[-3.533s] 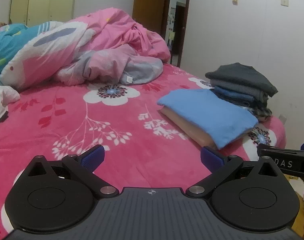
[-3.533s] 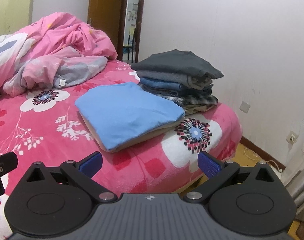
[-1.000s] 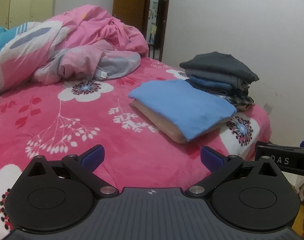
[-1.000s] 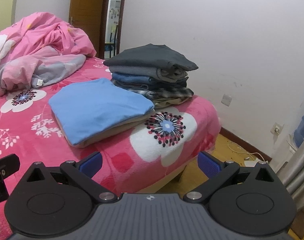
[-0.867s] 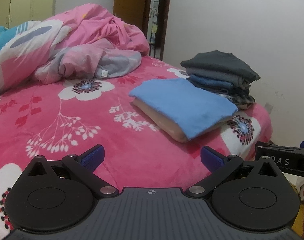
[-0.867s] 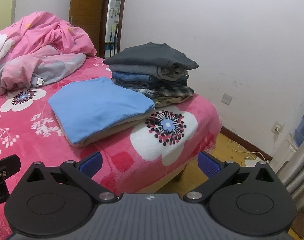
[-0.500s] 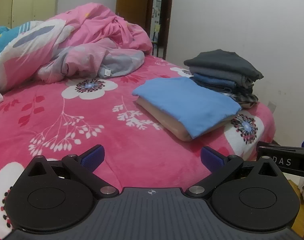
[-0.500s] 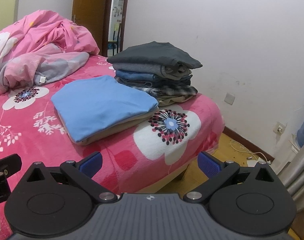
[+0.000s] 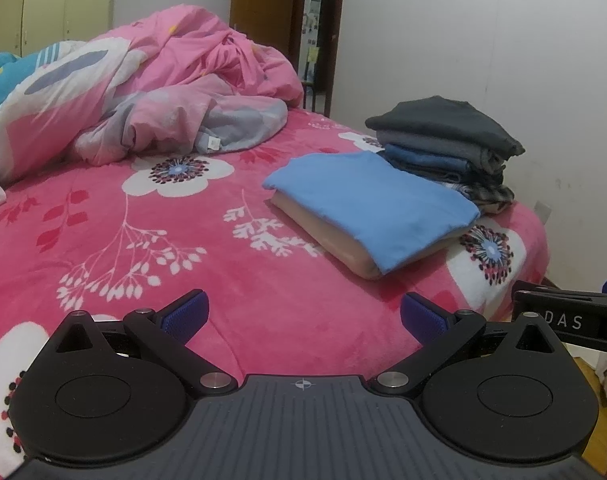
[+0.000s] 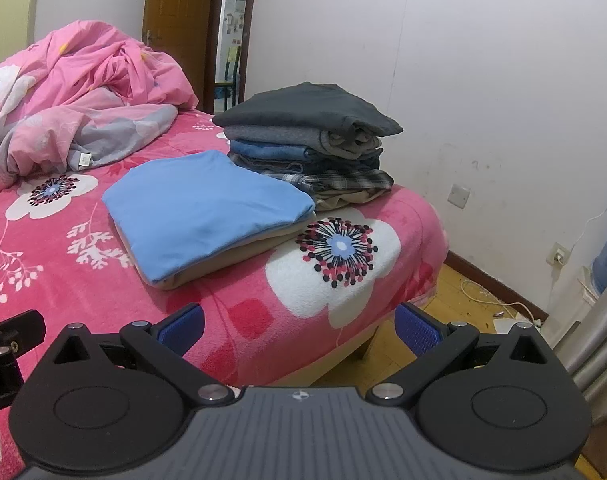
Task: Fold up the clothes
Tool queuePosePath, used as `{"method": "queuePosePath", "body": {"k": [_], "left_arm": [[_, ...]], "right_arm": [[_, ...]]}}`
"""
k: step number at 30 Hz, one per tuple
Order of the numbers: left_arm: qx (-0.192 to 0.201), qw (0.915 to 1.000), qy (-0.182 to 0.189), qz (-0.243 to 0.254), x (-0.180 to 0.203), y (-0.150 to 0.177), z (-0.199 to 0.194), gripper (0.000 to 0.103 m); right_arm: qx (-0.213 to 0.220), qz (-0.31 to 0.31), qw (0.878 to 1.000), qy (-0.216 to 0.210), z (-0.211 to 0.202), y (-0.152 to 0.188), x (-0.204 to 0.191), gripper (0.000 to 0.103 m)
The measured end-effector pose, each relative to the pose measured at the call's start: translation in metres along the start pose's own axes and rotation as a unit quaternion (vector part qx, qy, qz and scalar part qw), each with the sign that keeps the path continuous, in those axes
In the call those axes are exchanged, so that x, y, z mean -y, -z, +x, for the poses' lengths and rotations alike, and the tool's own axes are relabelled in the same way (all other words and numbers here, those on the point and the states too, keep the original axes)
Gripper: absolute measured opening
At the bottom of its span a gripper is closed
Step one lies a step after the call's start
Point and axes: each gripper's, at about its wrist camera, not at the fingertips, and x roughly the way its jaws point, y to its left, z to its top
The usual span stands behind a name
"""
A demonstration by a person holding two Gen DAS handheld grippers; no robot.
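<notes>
A folded blue garment (image 9: 375, 196) (image 10: 207, 208) lies flat on top of a folded tan one (image 9: 323, 236) (image 10: 239, 256) near the bed's right corner. Behind it stands a stack of folded dark clothes (image 9: 443, 148) (image 10: 307, 140), a dark grey piece on top. My left gripper (image 9: 303, 314) is open and holds nothing, low over the pink bedspread (image 9: 143, 248), well short of the blue garment. My right gripper (image 10: 299, 326) is open too, at the bed's front edge, its right finger over the floor. The right gripper's side (image 9: 567, 320) shows at the left view's right edge.
A crumpled pink duvet (image 9: 163, 92) (image 10: 83, 92) is heaped at the back of the bed. White wall (image 10: 483, 80) runs along the right side. Wooden floor with a cable (image 10: 483, 300) lies beyond the bed corner. An open doorway (image 10: 231, 40) is behind.
Both views have drifted slightly left and back over the last second; the folded piles sit a little further right in each frame. Both grippers stay open.
</notes>
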Motion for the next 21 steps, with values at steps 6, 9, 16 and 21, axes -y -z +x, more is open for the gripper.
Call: {"method": "queuePosePath", "body": {"k": [6, 9, 16, 21], "left_arm": [[0.0, 1.0, -0.001, -0.001, -0.0002, 0.0002, -0.0004, 0.103], [-0.001, 1.0, -0.001, -0.002, -0.001, 0.0005, -0.0005, 0.103], [-0.002, 1.0, -0.003, -0.005, -0.0026, 0.001, -0.0004, 0.103], [-0.003, 1.0, -0.002, -0.004, -0.0036, 0.0016, -0.0002, 0.103]], "right_arm": [[0.0, -0.001, 1.0, -0.002, -0.0004, -0.0006, -0.0004, 0.103], [0.0, -0.001, 1.0, -0.002, -0.0009, -0.0008, -0.0008, 0.103], [0.0, -0.002, 1.0, -0.003, -0.0018, -0.0004, -0.0025, 0.103], [0.0, -0.003, 1.0, -0.003, -0.002, -0.0007, -0.0031, 0.103]]}}
